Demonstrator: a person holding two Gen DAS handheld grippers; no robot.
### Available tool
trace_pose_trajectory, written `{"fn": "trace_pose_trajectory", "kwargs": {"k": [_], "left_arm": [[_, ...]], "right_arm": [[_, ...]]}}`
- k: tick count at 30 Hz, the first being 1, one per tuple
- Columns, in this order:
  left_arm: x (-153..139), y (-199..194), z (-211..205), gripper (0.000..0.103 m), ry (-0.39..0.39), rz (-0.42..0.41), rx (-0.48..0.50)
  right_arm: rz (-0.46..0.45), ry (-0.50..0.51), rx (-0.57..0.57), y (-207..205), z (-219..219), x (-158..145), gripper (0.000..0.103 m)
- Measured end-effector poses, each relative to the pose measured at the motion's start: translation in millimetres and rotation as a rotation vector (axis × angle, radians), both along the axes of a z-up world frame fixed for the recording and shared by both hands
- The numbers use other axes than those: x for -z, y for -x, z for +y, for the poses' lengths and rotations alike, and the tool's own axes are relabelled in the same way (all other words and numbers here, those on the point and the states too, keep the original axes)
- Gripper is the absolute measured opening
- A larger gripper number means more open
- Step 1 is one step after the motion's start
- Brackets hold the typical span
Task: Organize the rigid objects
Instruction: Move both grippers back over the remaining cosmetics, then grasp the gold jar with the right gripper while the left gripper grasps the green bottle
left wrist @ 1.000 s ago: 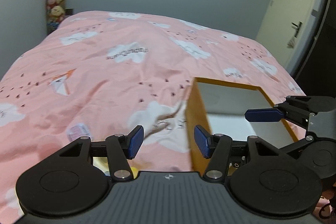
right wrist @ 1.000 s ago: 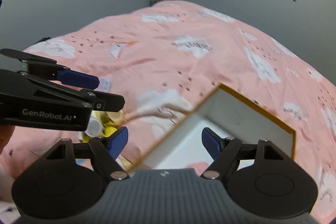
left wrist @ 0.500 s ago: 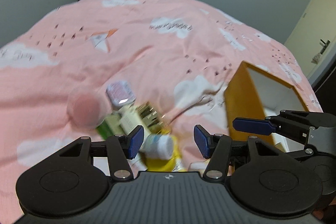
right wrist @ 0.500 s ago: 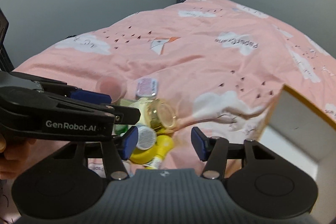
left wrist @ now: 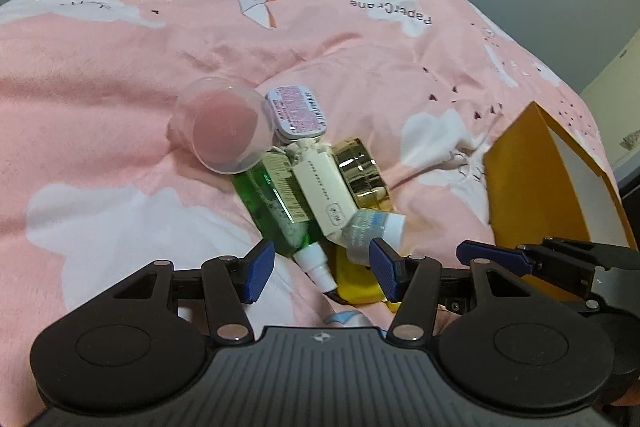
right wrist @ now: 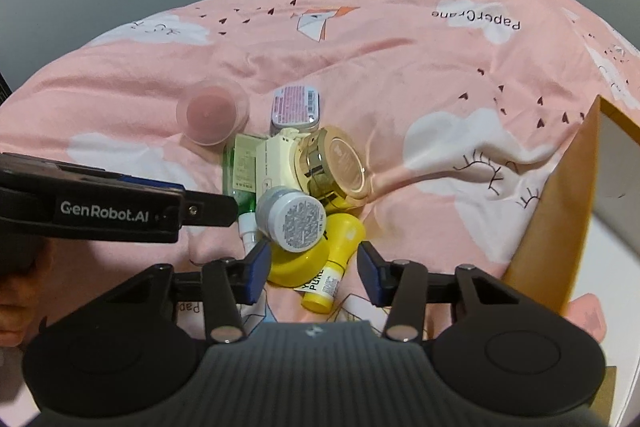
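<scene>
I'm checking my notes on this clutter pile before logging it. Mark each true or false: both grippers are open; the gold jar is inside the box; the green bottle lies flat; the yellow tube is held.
1. Both grippers are open: true. The left gripper and right gripper hold nothing.
2. The gold jar is inside the box: false. It lies on the pink duvet, outside the yellow box.
3. The green bottle lies flat: true.
4. The yellow tube is held: false. It rests on the duvet.
</scene>
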State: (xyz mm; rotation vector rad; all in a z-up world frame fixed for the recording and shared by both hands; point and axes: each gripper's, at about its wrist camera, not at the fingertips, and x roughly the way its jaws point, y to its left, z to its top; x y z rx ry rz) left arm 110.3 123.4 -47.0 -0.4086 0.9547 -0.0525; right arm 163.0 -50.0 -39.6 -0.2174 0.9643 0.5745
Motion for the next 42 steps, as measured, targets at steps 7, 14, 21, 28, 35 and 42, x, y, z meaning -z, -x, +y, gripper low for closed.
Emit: {"fn": "trace_pose_trajectory", "kwargs": {"k": [7, 14, 21, 28, 35, 42], "left_arm": [[5.6, -5.7, 7.5, 0.060, -0.004, 0.002, -0.073], [18.7, -14.0, 15.7, 0.056, 0.012, 0.020, -0.168], [29.6, -23.1, 21.2, 0.051, 0.027, 0.040, -0.190], [42.7, -35.0, 22.6, 0.052, 0.042, 0.057, -0.205], [52.8, -42.3, 25.9, 0.045, 0.087, 0.024, -0.211], [40.7, -28.9, 25.9, 0.036, 0.093, -0.033, -0.178]], "right_arm": [[-0.005, 0.019, -0.065, -8.5, 17.5, 2.9, 0.045], [-0.031, 0.045, -0.104, -19.9, 33.0, -0.3, 0.039], [-0.054, 0.103, -0.133, -27.1, 50.3, 4.5, 0.031], [-0.061, 0.139, -0.135, -38.5, 56.3, 6.7, 0.033], [-0.068, 0.155, -0.124, -39.7, 59.6, 6.4, 0.035], [-0.087, 0.173, -0.126, -38.6, 62.8, 5.7, 0.034]]}}
